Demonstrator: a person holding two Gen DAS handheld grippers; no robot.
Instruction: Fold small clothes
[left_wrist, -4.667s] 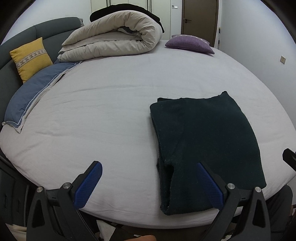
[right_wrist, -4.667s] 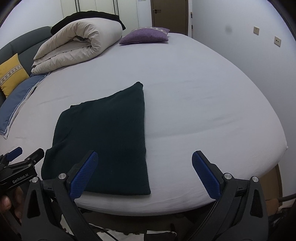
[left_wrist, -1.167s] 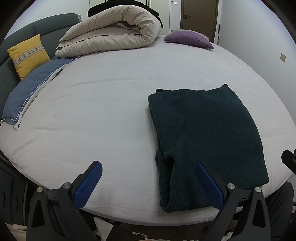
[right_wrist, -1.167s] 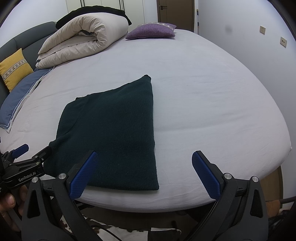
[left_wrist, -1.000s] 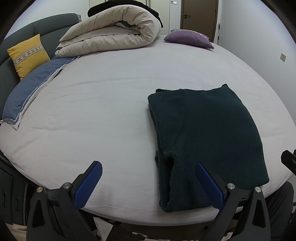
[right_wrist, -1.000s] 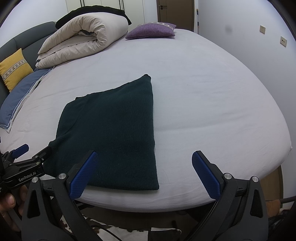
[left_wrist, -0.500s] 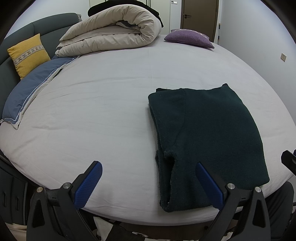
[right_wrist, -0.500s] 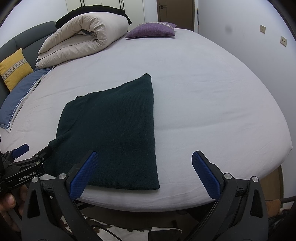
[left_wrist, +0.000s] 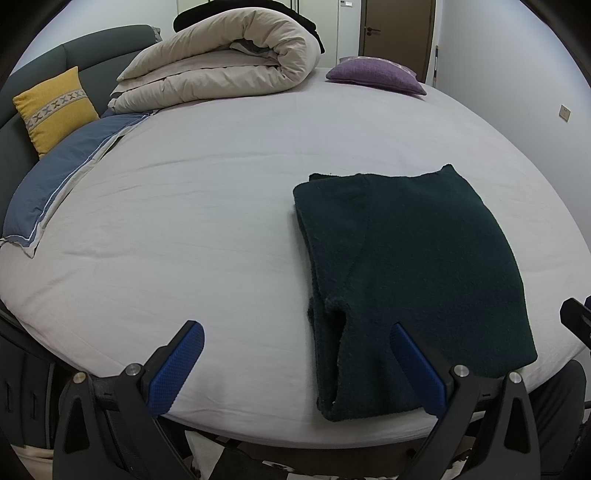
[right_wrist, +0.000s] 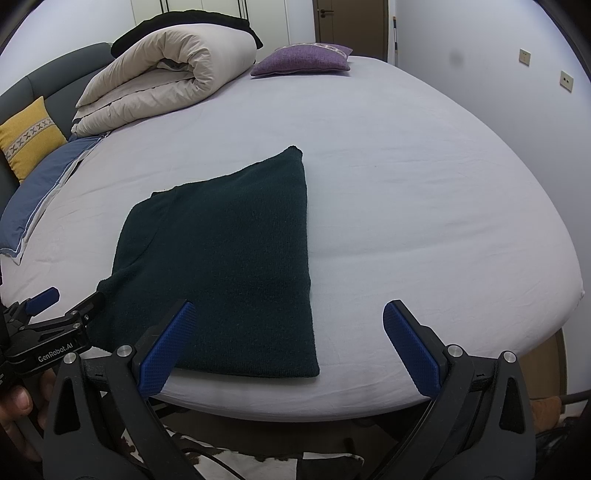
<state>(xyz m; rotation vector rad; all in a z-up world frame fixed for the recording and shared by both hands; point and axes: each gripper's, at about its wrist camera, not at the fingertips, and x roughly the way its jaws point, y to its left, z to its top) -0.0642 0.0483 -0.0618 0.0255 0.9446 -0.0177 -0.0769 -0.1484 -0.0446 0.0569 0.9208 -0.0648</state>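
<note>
L to R: I see my left gripper with fingers spread wide, empty, held off the near edge of the bed; the dark green garment lies flat on the sheet, already folded w/ doubled layers along its left side; my right gripper hangs just past its near-right corner, likewise spread and holding nothing. I judge the step as between folds, approx. halfway. Next move req. both tools to pinch the near corners and carry them to the far edge, keeping layers aligned.
</note>
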